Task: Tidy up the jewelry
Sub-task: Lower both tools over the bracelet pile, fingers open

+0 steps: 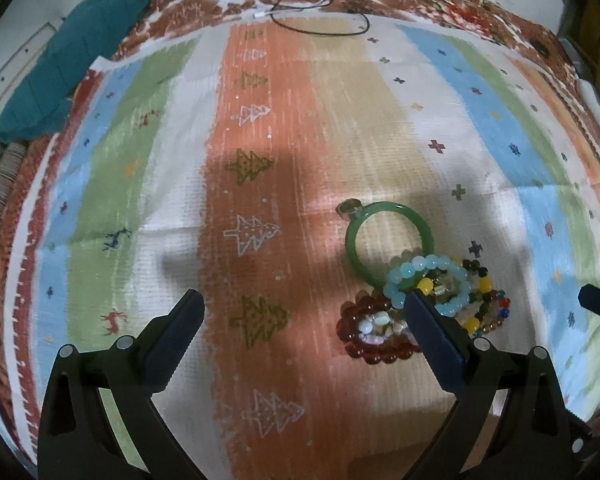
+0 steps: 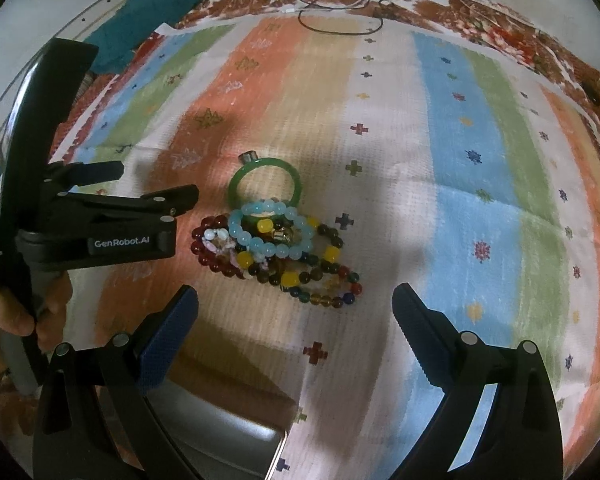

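While both the left gripper [image 1: 300, 312] and right gripper [image 2: 296, 308] hover released and empty, the bracelet pile [image 2: 276, 240] waits mid-frame on the striped cloth [image 2: 460, 160], so picking likely begins by lifting the topmost light-blue bracelet [image 2: 272, 228].

Your left black plastic two-finger gripper [image 1: 304, 320] fills the lower frame of its own view: two matte black angled arms, each carrying round silver screw heads, tipped with dark navy ridged pads [image 1: 434, 340]. Your right black plastic gripper [image 2: 296, 320] looks the same — blue textured pads [image 2: 168, 336] with sawtooth edges. At the left of the right wrist view, the left unit's body bears white "GenRobot.AI" lettering, and your bare-skinned hand [image 2: 24, 320] shows around its grey handle.
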`<state>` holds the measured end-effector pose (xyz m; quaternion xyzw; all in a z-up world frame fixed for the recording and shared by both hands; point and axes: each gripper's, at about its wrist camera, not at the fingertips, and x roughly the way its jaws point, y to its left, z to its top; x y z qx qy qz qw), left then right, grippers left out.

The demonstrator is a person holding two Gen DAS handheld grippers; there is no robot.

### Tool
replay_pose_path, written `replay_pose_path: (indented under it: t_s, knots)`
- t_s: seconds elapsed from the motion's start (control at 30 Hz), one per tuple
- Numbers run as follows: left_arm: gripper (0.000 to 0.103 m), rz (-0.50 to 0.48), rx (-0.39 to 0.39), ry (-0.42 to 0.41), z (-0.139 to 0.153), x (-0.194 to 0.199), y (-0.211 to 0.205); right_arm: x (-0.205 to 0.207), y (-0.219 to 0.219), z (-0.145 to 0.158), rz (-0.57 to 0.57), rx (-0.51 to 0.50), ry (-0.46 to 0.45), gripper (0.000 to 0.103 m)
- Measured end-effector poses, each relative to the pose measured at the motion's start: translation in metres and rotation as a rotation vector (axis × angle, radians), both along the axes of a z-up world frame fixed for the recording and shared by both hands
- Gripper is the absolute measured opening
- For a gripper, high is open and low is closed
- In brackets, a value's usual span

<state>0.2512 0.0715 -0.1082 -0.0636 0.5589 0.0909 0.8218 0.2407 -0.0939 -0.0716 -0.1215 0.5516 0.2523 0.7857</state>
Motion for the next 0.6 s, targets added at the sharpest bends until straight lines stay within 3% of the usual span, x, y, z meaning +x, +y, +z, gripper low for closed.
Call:
replay_pose_path:
  t_s: [0.2, 0.3, 0.6]
  knots:
    - [0.097, 0.018, -0.021, 0.015, -0.01, 0.008, 0.008, 0.01, 0.009, -0.01, 0.009, -0.02, 0.013, 0.098]
    - [0.097, 0.019, -0.021, 0.02, -0.012, 0.011, 0.009, 0.016, 0.011, -0.015, 0.005, -0.029, 0.033, 0.086]
    - [0.095, 0.006, -0.037, 0.033, -0.02, 0.022, 0.011, 0.032, 0.019, -0.025, 0.007, -0.031, 0.035, 0.08]
